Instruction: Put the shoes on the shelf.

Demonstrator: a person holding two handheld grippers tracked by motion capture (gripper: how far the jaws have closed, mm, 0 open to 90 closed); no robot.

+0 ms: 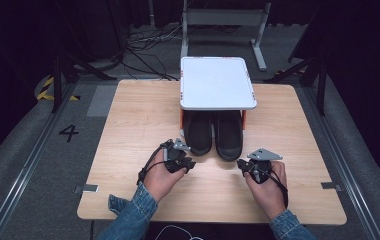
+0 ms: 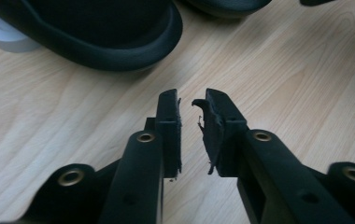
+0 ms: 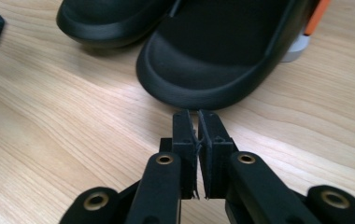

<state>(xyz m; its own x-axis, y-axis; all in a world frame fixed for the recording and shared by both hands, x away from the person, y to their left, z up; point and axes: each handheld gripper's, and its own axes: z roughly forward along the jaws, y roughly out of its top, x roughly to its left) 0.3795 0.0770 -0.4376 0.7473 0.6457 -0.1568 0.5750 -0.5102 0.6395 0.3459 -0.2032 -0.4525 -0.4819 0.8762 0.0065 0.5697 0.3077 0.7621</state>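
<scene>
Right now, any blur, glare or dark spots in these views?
High view: sharp, evenly lit table, surroundings dark, slippers shadowed under the white shelf. Left gripper view: near parts soft. Right gripper view: slipper crisp, pale sheen on wood.

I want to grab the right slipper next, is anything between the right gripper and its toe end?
Nothing visible. The right gripper, jaws shut and empty, sits just short of the right slipper, with bare table between them.
</scene>
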